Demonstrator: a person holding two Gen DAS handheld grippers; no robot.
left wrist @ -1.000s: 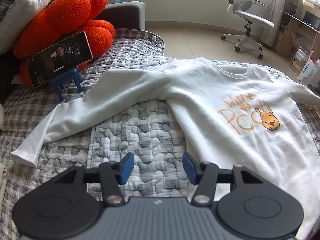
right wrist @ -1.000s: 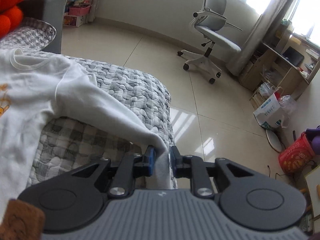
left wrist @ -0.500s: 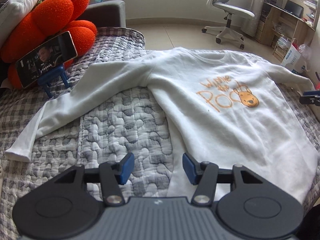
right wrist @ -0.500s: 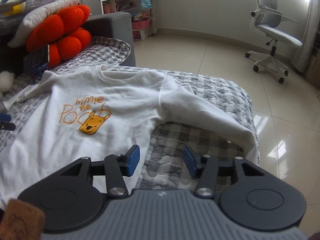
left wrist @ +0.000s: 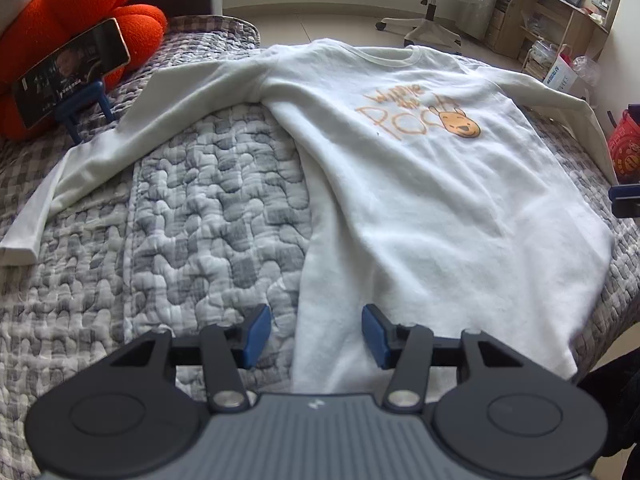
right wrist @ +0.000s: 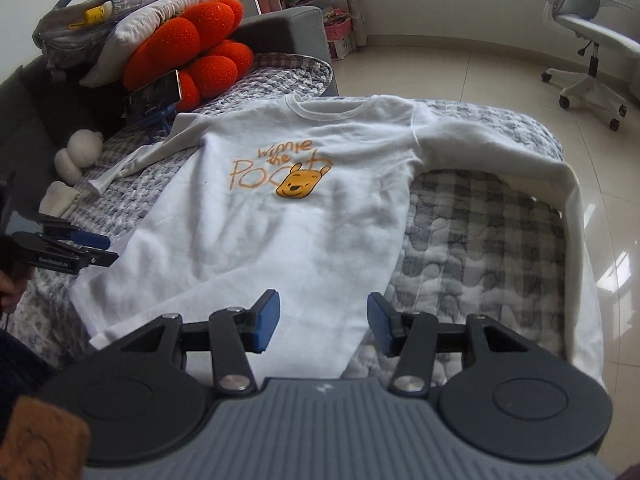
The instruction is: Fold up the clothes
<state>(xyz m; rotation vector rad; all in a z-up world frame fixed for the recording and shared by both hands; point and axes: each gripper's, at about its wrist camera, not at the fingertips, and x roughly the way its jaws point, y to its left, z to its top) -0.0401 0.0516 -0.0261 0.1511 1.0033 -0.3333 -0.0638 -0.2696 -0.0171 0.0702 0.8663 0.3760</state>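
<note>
Your white sweatshirt [left wrist: 420, 200] lies flat, front up, on the puffy grey checked quilt [left wrist: 192, 208], both long sleeves spread out; soft fleece, ribbed round collar, orange bear print. Your left gripper [left wrist: 316, 334] hangs over its near left hem corner, jaws wide apart, holding nothing. Your right gripper [right wrist: 323, 322] does likewise at the near right hem, empty.

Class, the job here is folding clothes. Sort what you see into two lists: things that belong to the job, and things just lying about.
Belongs to the job:
white sweatshirt
left tongs, open
right tongs, open

Just lying about:
orange plush cushion
phone on blue stand
office chair
white pillow
red bucket
</note>
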